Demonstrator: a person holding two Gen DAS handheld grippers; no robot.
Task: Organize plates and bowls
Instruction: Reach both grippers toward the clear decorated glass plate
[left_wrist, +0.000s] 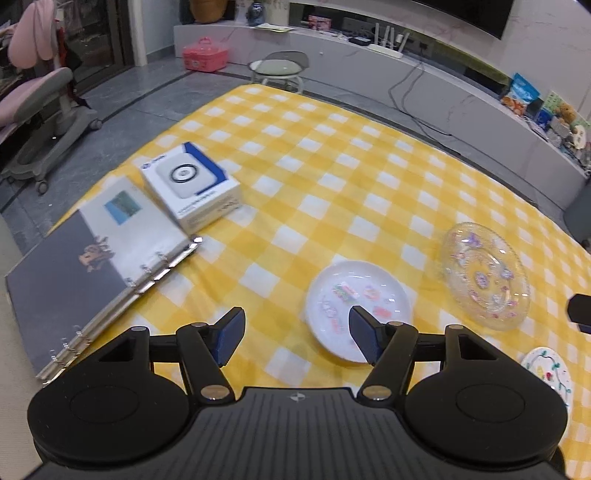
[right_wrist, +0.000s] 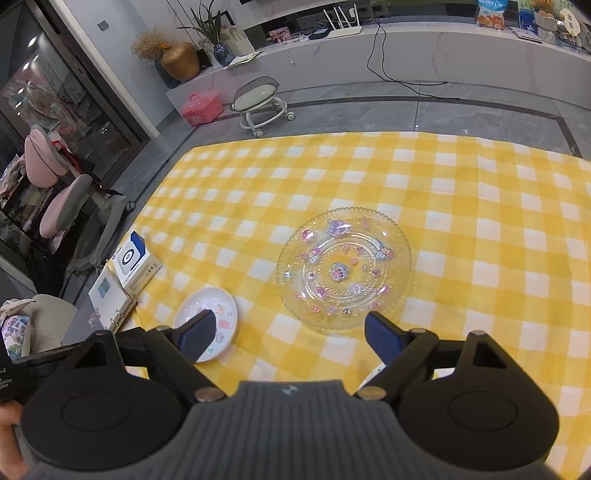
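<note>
A small white plate (left_wrist: 351, 295) with cartoon stickers lies on the yellow checked cloth (left_wrist: 295, 166); my left gripper (left_wrist: 295, 336) hangs open just in front of it, its right fingertip over the plate's near rim. A clear glass plate (left_wrist: 484, 275) with pink and purple figures lies to its right. A third small painted plate (left_wrist: 546, 373) shows at the lower right. In the right wrist view my right gripper (right_wrist: 288, 336) is open with nothing between its fingers, short of the glass plate (right_wrist: 345, 266); its left fingertip overlaps the white plate (right_wrist: 210, 310).
A white and blue box (left_wrist: 192, 184) and an open ring binder (left_wrist: 85, 266) lie on the cloth's left side. The other gripper's black tip (left_wrist: 580, 308) pokes in at the right edge. Beyond the table stand a stool (right_wrist: 258, 99), a pink case and a desk chair.
</note>
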